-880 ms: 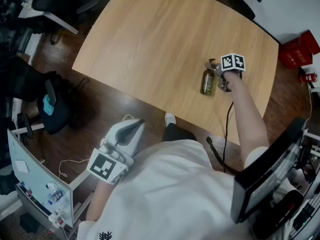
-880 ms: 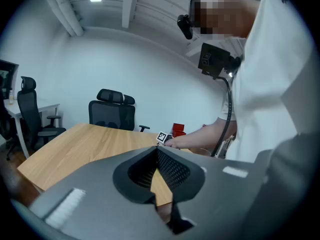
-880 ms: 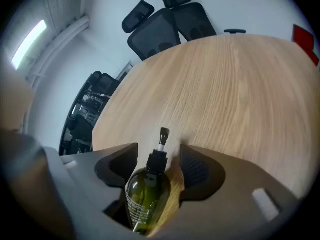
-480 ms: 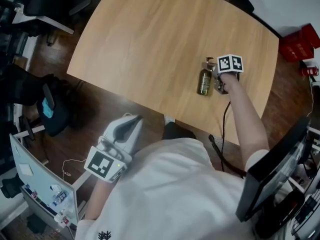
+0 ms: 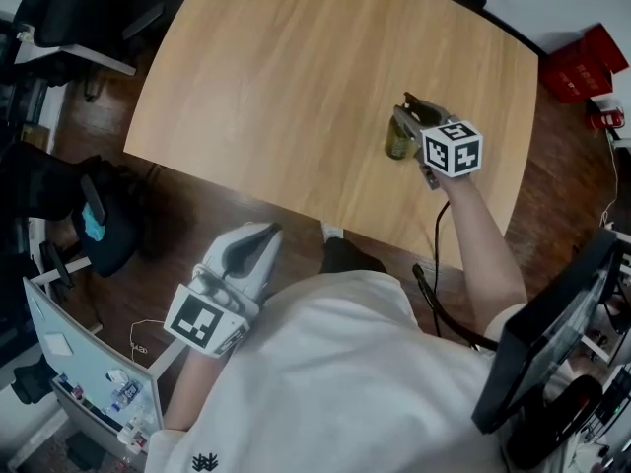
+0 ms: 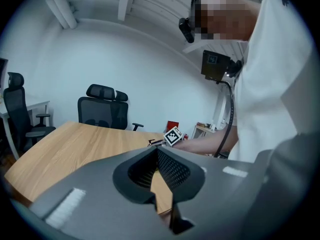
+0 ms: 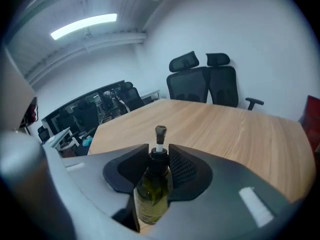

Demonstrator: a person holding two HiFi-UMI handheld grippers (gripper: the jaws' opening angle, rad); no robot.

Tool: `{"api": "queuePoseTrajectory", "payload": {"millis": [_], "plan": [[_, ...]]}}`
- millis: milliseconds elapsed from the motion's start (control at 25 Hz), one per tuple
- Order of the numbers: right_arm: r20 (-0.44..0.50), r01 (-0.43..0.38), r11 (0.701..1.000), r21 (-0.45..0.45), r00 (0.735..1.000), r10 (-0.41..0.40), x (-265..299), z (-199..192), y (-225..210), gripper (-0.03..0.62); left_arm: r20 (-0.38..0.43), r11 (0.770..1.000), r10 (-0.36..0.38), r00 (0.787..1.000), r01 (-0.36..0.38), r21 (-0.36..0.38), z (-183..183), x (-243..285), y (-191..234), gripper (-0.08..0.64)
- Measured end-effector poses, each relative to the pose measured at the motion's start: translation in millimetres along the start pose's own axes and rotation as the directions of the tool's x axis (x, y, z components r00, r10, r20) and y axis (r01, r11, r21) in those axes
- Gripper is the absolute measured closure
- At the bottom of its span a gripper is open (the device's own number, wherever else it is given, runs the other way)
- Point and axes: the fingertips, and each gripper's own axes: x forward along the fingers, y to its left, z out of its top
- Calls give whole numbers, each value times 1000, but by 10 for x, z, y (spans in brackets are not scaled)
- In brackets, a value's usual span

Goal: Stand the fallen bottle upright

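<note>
Clamping the neck of the bottle (image 7: 152, 194), the right tool (image 7: 159, 156) has both pads pressed in just under the black collar. The spout pokes out past the tips and the olive-green body runs back toward the camera.

From the head view, that bottle sits over the right part of the table (image 5: 276, 87), near the front edge. Only a sliver of green glass shows beneath the tool and its marker cube, so there's no telling whether the base touches the wood or how far it leans.

A black cable (image 5: 441, 264) trails down beside the right forearm. Two black office chairs (image 7: 202, 81) stand at the table's far end, well apart from the bottle. A red box (image 5: 582, 67) sits on the floor off the right corner, its contents out of sight. A dark monitor (image 5: 537, 353) fills the lower right.

The glass reads greenish-yellow with a pale label, but how full the bottle is can't be made out.

The left tool (image 6: 157, 169) is held low off the table's near edge, over the dark floor, jaws together with nothing between them.
</note>
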Motion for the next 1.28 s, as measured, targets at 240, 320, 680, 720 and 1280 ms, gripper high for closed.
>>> {"api": "queuePoseTrajectory", "payload": {"millis": [240,320,680,720,1280], "plan": [[98,69,987,-147,994,-55,-318,-155,259,465,-7,1000,-29,1000,29,8,-40,-28,-96,561],[109,92,980,-176,991,-74,-364,-206,317,465,-5,999,-41,999,41,16,-38,-40,-125,561],[94,176,963,-205,983,-160,-377,-378,270,418,32,994,-73,997,70,84,-101,-381,-321,561],[93,192,962,-194,980,-176,-377,-377,233,398,42,993,-75,996,71,94,-112,-446,-349,561],[167,358,931,-72,924,-343,-2090,-1076,1894,340,111,982,-170,979,158,107,-956,-2017,-931,561]]}}
